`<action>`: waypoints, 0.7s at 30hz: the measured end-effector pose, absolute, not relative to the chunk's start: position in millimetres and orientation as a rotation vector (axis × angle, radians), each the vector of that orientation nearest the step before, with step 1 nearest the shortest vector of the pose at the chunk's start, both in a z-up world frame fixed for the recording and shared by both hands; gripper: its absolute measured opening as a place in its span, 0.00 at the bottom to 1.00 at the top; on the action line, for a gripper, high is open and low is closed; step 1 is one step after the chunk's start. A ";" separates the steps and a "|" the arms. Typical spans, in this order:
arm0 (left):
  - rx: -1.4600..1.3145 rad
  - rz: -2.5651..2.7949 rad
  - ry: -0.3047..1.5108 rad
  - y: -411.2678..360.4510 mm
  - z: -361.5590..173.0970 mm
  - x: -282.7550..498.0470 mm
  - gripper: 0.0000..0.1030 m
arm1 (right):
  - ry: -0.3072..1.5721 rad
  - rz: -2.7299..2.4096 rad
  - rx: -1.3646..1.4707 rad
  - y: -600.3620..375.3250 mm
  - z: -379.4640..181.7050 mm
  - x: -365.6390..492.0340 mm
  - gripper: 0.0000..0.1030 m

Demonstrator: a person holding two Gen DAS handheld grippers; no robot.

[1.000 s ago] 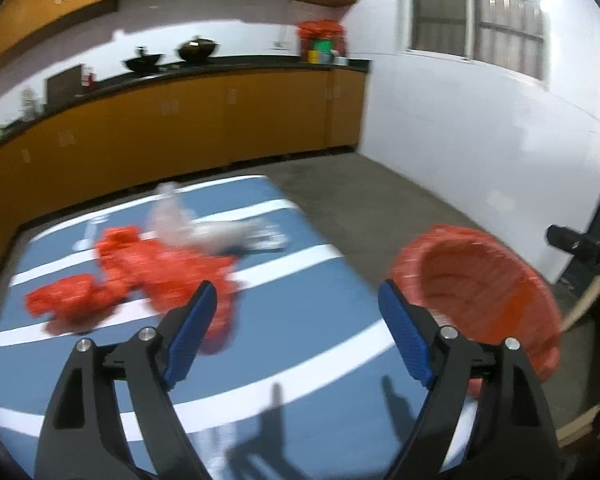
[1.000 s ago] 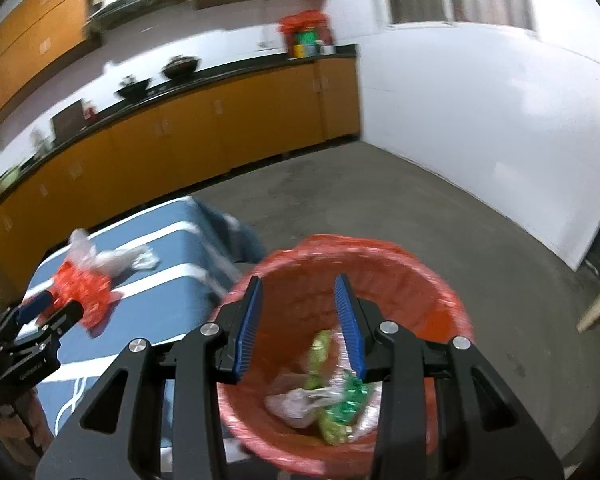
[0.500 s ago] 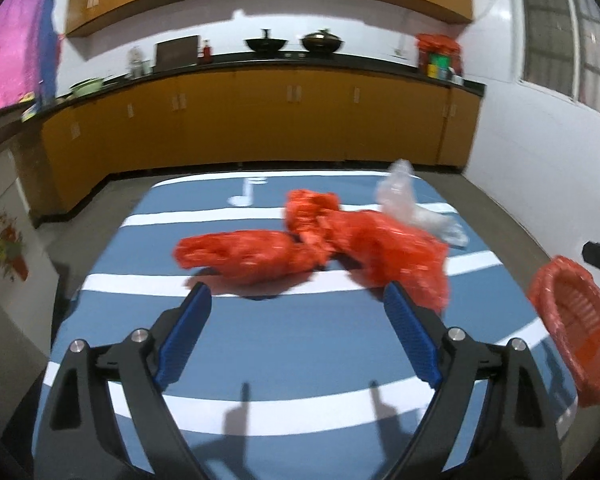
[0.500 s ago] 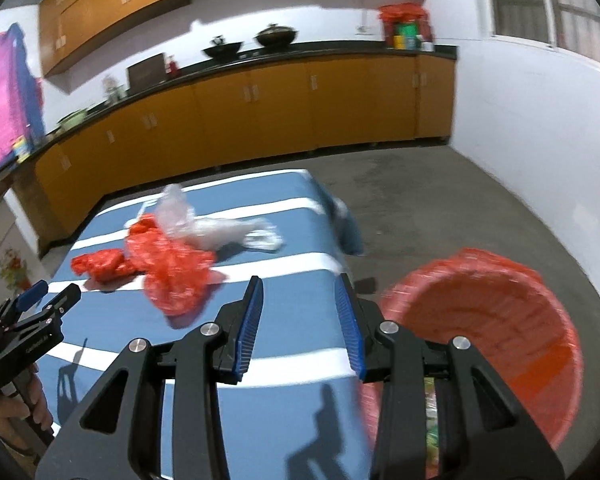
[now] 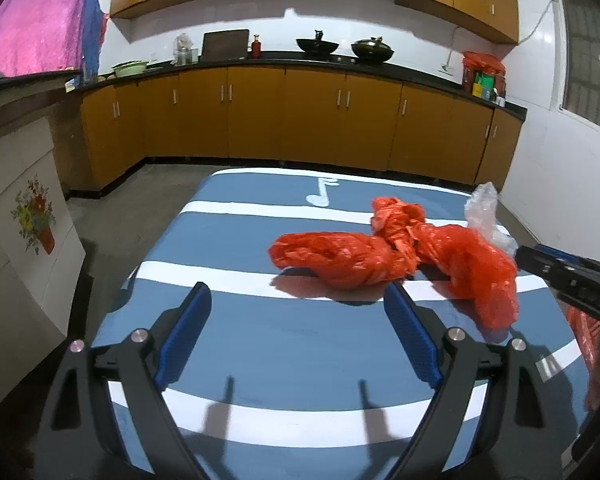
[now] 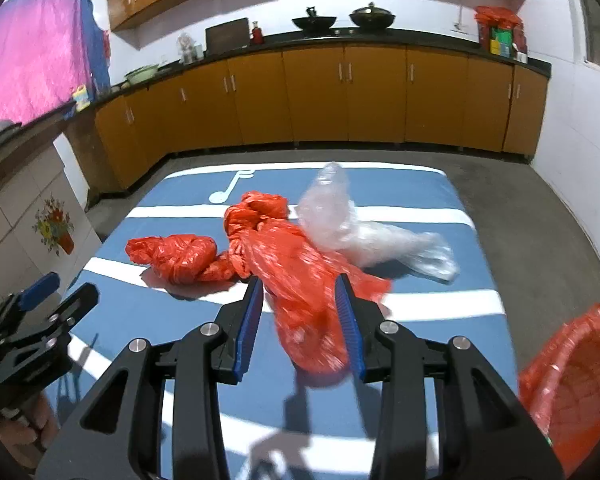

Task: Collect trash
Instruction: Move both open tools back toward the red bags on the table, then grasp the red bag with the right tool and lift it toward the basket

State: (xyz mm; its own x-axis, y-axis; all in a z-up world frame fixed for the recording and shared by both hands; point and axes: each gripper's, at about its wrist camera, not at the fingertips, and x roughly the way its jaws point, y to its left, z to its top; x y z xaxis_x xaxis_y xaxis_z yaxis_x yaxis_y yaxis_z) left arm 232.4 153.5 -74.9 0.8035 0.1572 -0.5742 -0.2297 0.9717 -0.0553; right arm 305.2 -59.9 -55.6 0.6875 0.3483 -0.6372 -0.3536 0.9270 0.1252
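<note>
Both hand-held grippers faced the striped blue tabletop [image 5: 260, 344], where the trash lay in one loose cluster: a twisted red plastic bag [image 6: 284, 264], a second balled red bag [image 6: 172, 256] touching its left end, and a crumpled clear plastic bag [image 6: 364, 232] resting against its far right side. The red-lined bin [image 6: 572, 376] stood off the tabletop's right edge, low in the right wrist view.

The right hand-held gripper [image 6: 300, 320] was partly spread and pinching nothing, its jaws framing the near tail of the twisted red plastic bag without clear contact. The left hand-held gripper [image 5: 296, 336] was spread wide and empty, well short of the balled red bag.

Step in hand looked like a pick of the next piece. To do it well: drop the right jaws lower around a bunched fold, not the thin flap, and close fully, since slick film slips. The bags touched, so a lift could drag neighbours; lift slowly and carry over the bin before letting go.
</note>
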 end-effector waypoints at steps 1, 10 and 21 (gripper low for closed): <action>-0.126 0.210 0.605 155.5 -75.6 232.1 0.84 | 0.718 0.395 -0.007 -57.7 -58.0 308.0 0.38; -0.143 0.221 0.629 165.8 -85.2 234.6 0.84 | 0.781 0.384 -0.070 -43.1 -82.1 326.5 0.37; -0.153 0.213 0.637 162.8 -88.6 235.4 0.84 | 0.766 0.433 -0.040 -57.2 -76.7 307.9 0.07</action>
State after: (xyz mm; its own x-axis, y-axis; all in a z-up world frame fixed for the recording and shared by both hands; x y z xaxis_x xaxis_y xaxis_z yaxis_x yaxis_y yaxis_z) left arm 235.4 162.8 -88.6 0.7833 0.1494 -0.6035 -0.2429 0.9671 -0.0760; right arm 307.9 -57.2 -76.7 0.6377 0.3647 -0.6785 -0.3935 0.9115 0.1201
